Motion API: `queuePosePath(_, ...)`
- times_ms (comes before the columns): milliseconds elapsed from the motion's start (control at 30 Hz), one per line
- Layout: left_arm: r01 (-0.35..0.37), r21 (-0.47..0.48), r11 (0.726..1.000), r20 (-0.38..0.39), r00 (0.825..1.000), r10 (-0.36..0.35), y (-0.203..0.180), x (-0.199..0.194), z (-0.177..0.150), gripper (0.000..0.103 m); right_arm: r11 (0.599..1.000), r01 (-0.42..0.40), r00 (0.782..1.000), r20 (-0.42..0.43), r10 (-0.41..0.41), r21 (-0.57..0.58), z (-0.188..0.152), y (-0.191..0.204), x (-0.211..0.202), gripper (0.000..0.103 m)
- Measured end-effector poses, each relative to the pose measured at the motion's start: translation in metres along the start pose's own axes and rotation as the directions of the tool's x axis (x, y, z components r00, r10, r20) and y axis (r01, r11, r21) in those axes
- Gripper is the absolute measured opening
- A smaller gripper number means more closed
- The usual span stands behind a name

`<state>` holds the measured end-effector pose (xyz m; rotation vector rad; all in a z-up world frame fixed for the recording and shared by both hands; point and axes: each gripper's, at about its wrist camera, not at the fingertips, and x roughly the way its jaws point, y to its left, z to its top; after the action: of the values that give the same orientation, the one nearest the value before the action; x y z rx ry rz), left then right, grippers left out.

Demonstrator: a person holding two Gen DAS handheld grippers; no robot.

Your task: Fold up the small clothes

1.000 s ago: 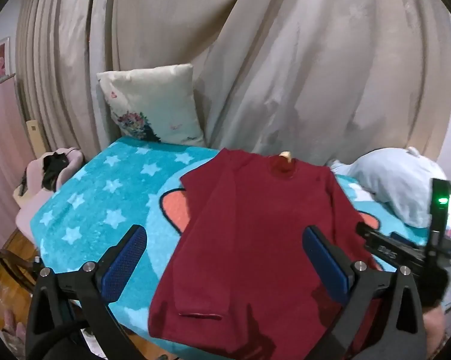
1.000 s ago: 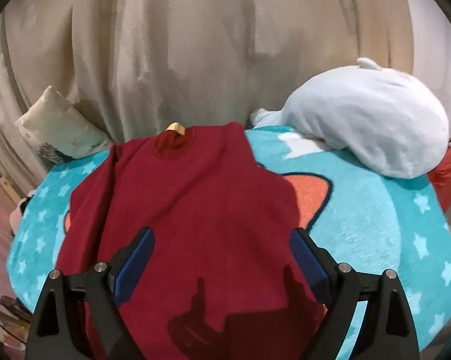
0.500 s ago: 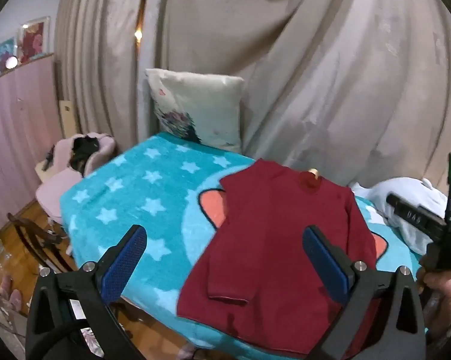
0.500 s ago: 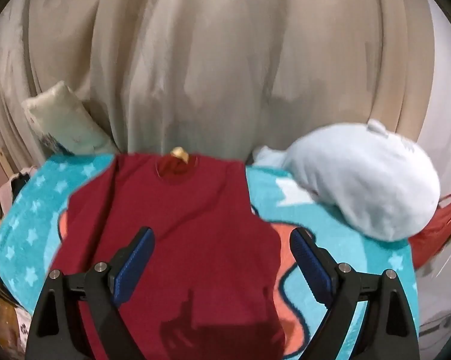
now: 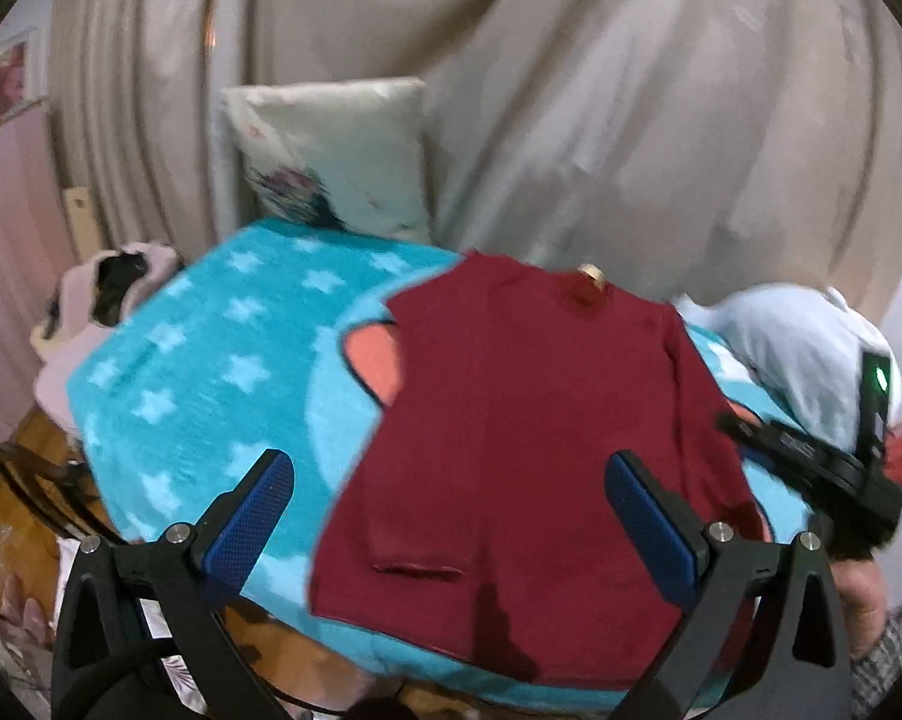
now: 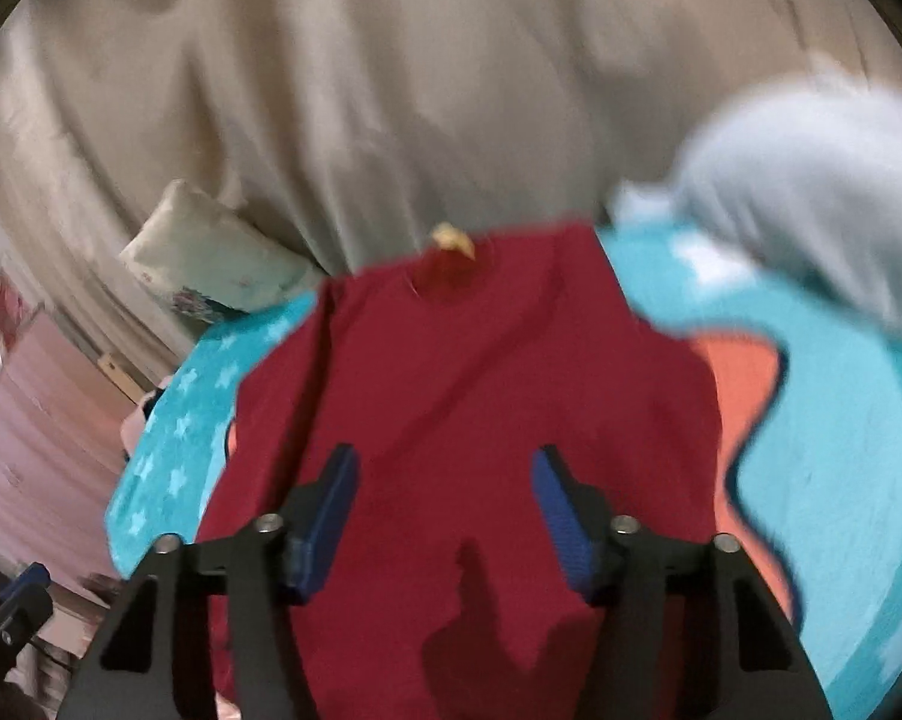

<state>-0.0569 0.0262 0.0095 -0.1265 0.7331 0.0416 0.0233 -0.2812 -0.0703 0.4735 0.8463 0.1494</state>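
- Beige curtain [image 5: 571,108] hangs in heavy folds across the whole back of the room.
- Bed under a turquoise blanket [image 5: 211,360] with pale stars and an orange patch.
- Cream pillow [image 5: 331,162] with a printed motif stands upright against the curtain at the bed's far edge.
- Pale blue plush [image 5: 799,348] lies at the bed's right side.
- Pink chair [image 5: 73,348] with dark clutter on it, left of the bed.
- Pink wall [image 5: 7,210] at left, with a picture [image 5: 4,75].
- Wooden floor [image 5: 25,444] below.
- Dim, warm indoor light.
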Motion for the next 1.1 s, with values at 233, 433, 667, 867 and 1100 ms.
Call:
queuePosePath(233,-0.19,-0.119,0.975,0.001,0.982,0.191,0.06,0.007,0.012,0.103,0.998,0.018,0.997,-0.079,-0.013,0.062,-0.016,-0.021,0.003,0.063)
queuePosePath(433,-0.185,-0.126,0.975,-0.068,0.982,0.178,0.071,0.029,0.002,0.103,1.0,0.011,0.99,-0.141,-0.011,0.0,-0.028,-0.011,0.014,0.063)
queuePosePath(667,-0.122,-0.053,0.991,-0.164,0.98,0.112,0.06,0.082,-0.01,0.103,0.996,0.019,0.979,-0.2,-0.035,-0.083,-0.045,0.012,0.03,0.063)
queuePosePath(867,-0.027,0.006,1.0,-0.262,0.965,0.028,0.043,0.14,-0.024,0.093,0.99,0.084,0.972,-0.212,-0.107,-0.112,-0.048,0.018,0.033,0.063)
queuePosePath(1100,0.051,-0.049,0.997,-0.376,0.924,-0.066,0.044,0.167,-0.036,0.006,0.981,0.154,0.96,-0.217,-0.176,-0.114,-0.051,0.015,0.03,0.063)
